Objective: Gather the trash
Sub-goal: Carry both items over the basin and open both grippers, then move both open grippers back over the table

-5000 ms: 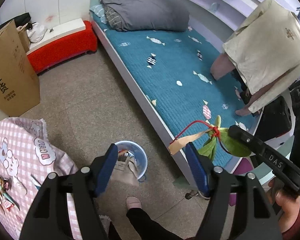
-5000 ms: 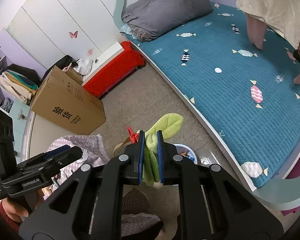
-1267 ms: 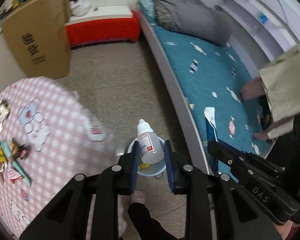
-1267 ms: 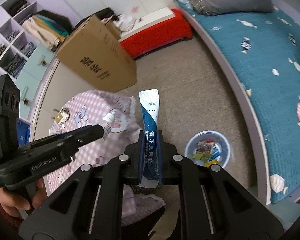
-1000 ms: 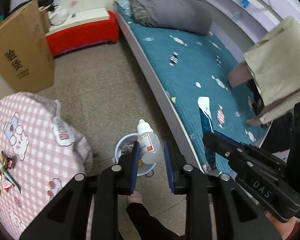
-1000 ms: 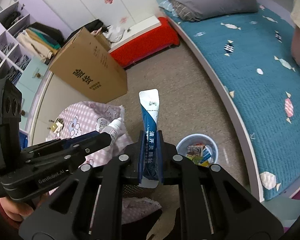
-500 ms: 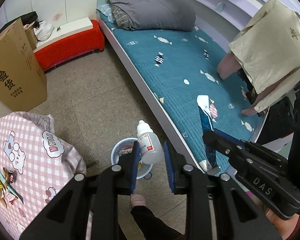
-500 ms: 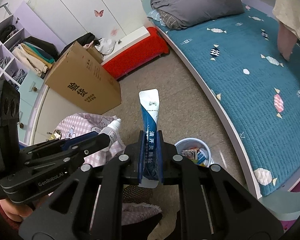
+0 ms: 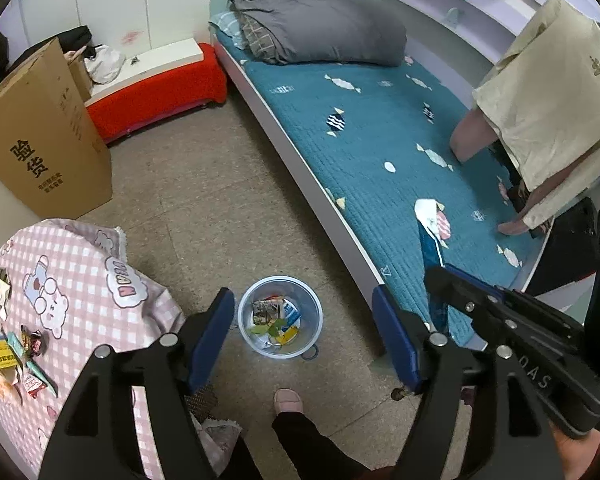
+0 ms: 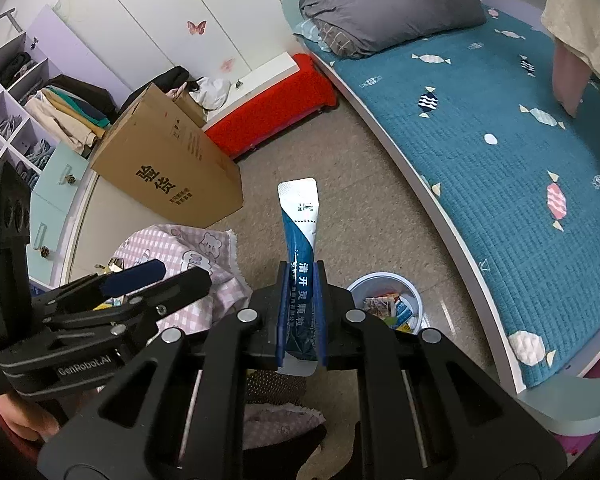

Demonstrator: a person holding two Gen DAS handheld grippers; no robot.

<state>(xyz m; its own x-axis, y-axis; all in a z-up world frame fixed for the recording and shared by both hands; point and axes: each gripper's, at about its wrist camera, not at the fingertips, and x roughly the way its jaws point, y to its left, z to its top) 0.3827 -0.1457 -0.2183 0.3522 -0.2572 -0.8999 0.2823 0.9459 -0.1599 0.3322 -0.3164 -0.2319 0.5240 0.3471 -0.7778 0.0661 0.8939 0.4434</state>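
Note:
My left gripper (image 9: 304, 320) is open and empty, held above a small translucent bin (image 9: 245, 322) on the floor that holds several wrappers. The bin also shows in the right wrist view (image 10: 416, 294). My right gripper (image 10: 300, 280) is shut on a blue and white sachet (image 10: 300, 236) that stands upright between its fingers. The sachet also shows in the left wrist view (image 9: 430, 240), right of the bin and higher. The left gripper shows at the left of the right wrist view (image 10: 140, 280).
A round table with a pink checked cloth (image 9: 80, 280) stands at the left with small packets (image 9: 8, 352) on it. A bed with a teal cover (image 9: 380, 140) runs along the right. A cardboard box (image 9: 40, 140) and a red bench (image 9: 156, 92) stand behind. My slippered foot (image 9: 286, 400) is near the bin.
My left gripper has opened and the small white bottle it held is gone from between its fingers. My right gripper still holds the sachet.

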